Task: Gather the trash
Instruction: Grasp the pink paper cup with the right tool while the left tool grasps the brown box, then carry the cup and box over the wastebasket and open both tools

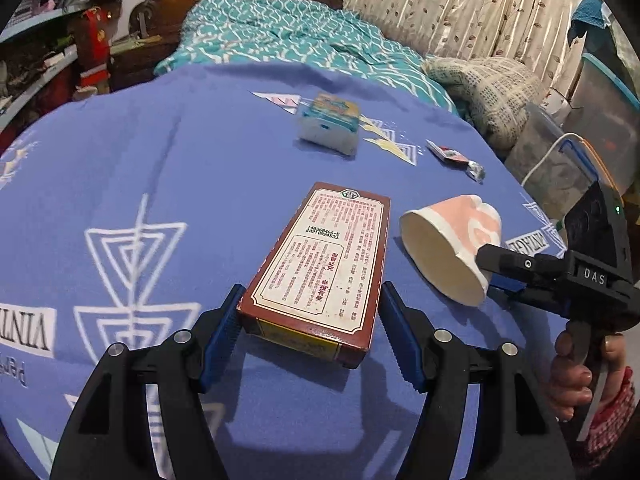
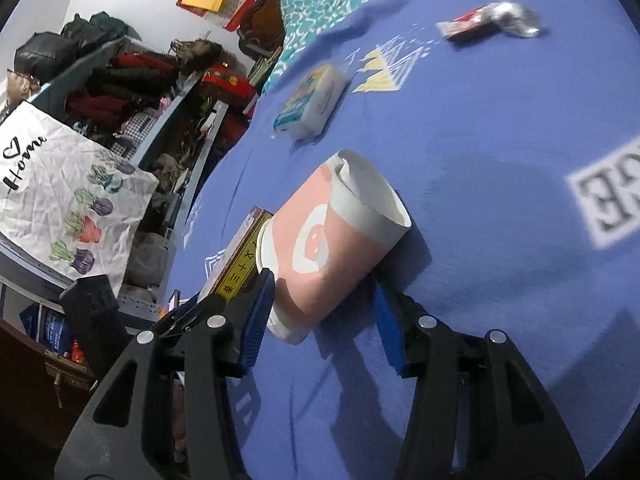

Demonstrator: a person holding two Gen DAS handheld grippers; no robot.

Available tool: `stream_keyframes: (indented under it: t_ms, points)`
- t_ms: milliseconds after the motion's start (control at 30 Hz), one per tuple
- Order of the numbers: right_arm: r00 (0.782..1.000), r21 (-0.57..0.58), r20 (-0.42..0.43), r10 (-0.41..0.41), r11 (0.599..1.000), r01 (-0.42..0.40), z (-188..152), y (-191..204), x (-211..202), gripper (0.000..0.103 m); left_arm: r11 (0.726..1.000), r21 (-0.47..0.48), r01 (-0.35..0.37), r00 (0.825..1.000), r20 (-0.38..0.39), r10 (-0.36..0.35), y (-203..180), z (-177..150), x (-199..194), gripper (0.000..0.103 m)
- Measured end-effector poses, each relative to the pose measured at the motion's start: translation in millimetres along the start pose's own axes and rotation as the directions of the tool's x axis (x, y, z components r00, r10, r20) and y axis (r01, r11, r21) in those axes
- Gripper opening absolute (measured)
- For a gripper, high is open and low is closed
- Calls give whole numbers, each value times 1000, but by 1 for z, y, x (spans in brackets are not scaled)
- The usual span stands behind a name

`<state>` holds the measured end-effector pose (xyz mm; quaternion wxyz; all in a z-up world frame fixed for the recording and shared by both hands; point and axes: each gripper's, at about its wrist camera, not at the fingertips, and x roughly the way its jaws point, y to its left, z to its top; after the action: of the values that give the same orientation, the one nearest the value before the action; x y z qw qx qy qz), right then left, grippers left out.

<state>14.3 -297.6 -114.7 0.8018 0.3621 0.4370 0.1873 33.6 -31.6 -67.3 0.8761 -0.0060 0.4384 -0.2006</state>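
A red-brown printed carton (image 1: 320,276) lies flat on the blue cloth (image 1: 160,184). My left gripper (image 1: 310,320) is open with a blue pad on each side of the carton's near end, not closed on it. A crumpled pink-and-white paper cup (image 2: 332,240) lies on its side beside the carton (image 2: 240,264). My right gripper (image 2: 324,304) is open, its fingers either side of the cup's base. In the left wrist view the cup (image 1: 452,240) and the right gripper (image 1: 500,276) sit to the right.
A tissue pack (image 1: 330,124) (image 2: 312,100) lies further back. A red wrapper with foil (image 1: 456,158) (image 2: 488,22) lies near the far right edge. A bed with teal cover (image 1: 288,36) is behind. Cluttered shelves (image 2: 132,92) stand on the left.
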Motion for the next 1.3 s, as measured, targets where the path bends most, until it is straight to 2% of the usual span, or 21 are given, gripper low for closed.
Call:
stream_keyframes:
  t_ms: [233,333,367,600,933,1300]
  points:
    - [999,-3,-12,-36,999,36,5,20,24,52,999,-47,4,1000,10,-4,25,-5,3,64]
    - [997,-18,-16,-70,997,70,6,26,29,45,997,-68,35,999,19,-34,31,-7,3,64]
    - [997,-23,-25,-77,997,76,7,27,31,39,996,-72,43,999,19,-42,33,-7,4,64]
    - [992,-126,9,-127,984,127,9,56,28,27,989,-104,103,994,32,-100,40,-8,2,61]
    - [973,-255,125,-193,942,219,12,90,-2,25,988,-100,117,993,34,-114,38,-8,1,61]
    - [973,-197,86,-212,954,225,9,68,-4,25,991,-66,116,993,41,-114,32,-10,-2,60]
